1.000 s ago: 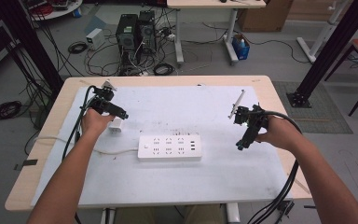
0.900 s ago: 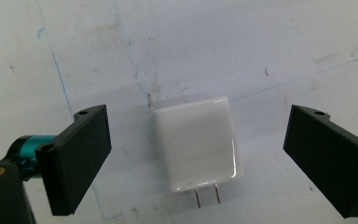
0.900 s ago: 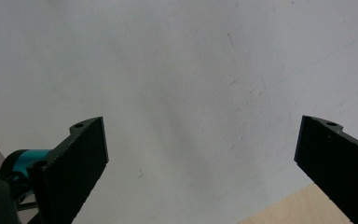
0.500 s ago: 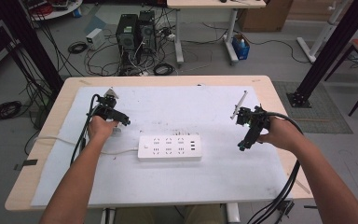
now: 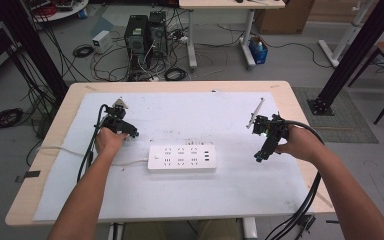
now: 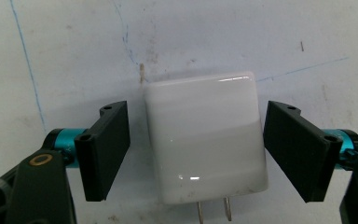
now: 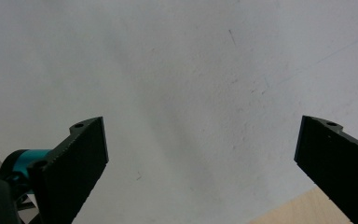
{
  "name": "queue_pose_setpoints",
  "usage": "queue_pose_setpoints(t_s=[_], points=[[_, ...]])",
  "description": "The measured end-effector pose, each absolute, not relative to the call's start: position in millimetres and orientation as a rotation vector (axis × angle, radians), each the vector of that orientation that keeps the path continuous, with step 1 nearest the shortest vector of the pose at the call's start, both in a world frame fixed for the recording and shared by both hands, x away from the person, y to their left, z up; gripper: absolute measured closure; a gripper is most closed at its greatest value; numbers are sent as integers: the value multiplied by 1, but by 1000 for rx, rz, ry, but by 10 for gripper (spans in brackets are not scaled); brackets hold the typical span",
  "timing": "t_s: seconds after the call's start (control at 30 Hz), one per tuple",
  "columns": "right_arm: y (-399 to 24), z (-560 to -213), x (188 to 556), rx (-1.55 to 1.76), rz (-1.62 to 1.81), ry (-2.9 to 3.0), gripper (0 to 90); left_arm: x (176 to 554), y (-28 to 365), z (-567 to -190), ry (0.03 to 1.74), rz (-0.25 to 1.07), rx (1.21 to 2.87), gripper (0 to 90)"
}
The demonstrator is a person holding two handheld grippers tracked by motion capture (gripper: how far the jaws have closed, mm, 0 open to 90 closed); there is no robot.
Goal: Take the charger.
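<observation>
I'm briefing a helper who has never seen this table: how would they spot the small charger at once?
Start at the long white power strip in the middle of the white mat; the charger lies just off its left end, between the open jaws of the left gripper. It is a small, glossy white block with two metal prongs, whereas the strip is long, flat and covered in sockets.

Between the black jaws and teal fittings of the left hand-held gripper [image 6: 196, 154] lies a glossy white charger plug [image 6: 205, 140], on a white mat [image 6: 74, 46] with blue pen lines covering the tan wooden worktop [image 5: 300, 107].
</observation>
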State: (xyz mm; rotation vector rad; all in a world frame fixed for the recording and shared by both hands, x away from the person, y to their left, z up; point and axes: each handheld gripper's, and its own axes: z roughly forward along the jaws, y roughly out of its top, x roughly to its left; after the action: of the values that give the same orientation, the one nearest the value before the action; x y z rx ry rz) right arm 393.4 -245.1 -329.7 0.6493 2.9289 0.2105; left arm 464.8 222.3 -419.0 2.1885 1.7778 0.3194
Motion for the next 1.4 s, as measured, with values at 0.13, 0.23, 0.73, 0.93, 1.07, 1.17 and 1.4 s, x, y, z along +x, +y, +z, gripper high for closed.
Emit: queue_pose_setpoints(t_s=[0.13,0.23,0.73,0.93,1.07,1.17,1.4], points=[[-245,-330,393,648,209,2930,19,464,223,-418,1779,326,2195,290],[-245,-330,394,650,211,2931,20,464,223,-418,1787,330,2190,309],[-249,-330,392,675,227,2865,20,456,221,-405,1657,346,2191,426],[-250,-329,389,728,248,2831,45,450,222,-393,1563,354,2218,426],[-247,-329,385,776,255,2822,45,439,220,-375,1400,323,2276,425],[-244,-330,382,757,256,2836,44,432,218,-360,1298,317,2313,425],[-240,-330,374,771,323,2854,44,404,204,-325,1024,283,2444,425]])
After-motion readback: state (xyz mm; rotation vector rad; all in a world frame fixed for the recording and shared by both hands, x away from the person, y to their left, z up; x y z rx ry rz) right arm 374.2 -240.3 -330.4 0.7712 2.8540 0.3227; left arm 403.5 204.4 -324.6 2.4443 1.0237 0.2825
